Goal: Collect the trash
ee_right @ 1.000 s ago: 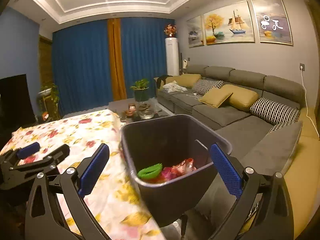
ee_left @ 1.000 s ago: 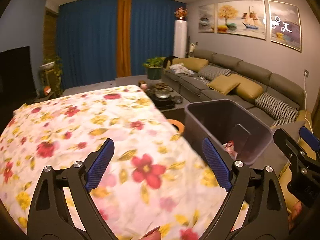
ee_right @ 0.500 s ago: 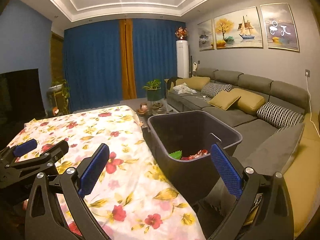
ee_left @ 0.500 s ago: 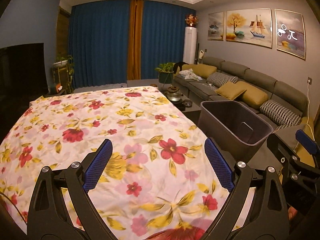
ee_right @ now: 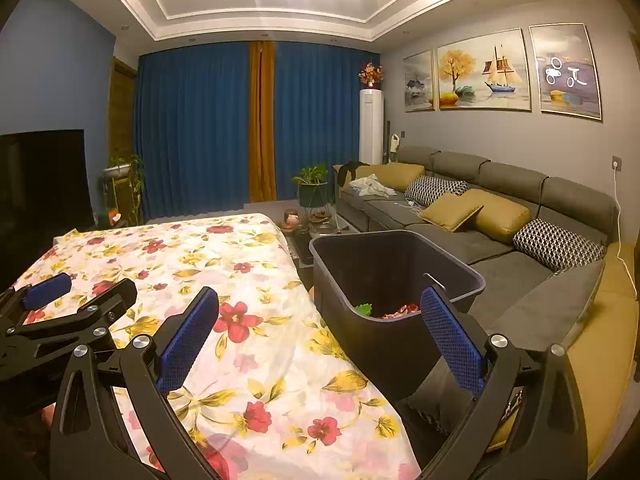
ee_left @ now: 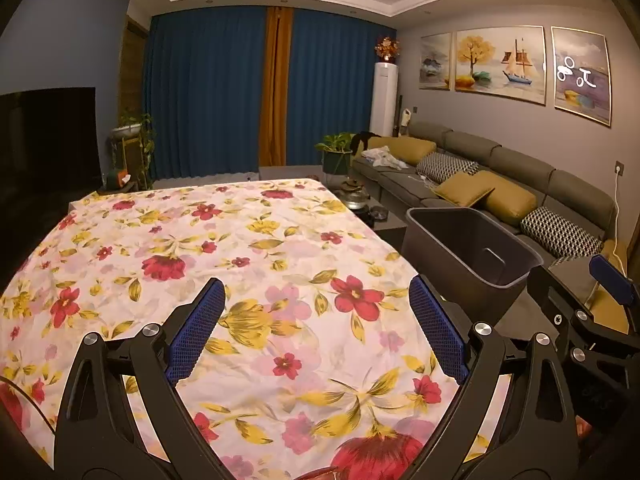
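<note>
Both claws empty and spread wide: left claw point(ee_left: 316, 332) hangs over the floral cloth point(ee_left: 224, 264) on the table, right claw point(ee_right: 320, 340) sits beside it, aimed between the table edge and the bin point(ee_right: 400, 280). Nothing between the pads on either. The dark plastic bin stands off the right edge of the table, between it and the grey sofa point(ee_right: 500, 216). The right wrist view shows trash already in the bottom: a green piece point(ee_right: 364, 309) and some red/pink wrapper-like scraps point(ee_right: 402, 310); the rest of the contents is hidden by the bin wall. The left wrist view looks at the bin point(ee_left: 472, 248) from a lower angle and sees only the inner wall, no contents. All the cloth visible in both views is bare, with no loose item on it that I can pick out; the busy flower print could mask something small, and the near edge is blocked by the claws. Judgement: task looks done or nearly done, with items in the bin and nothing left in sight. Remaining: check the hidden near edge of the table and the floor around the bin, neither of which is in view.
</note>
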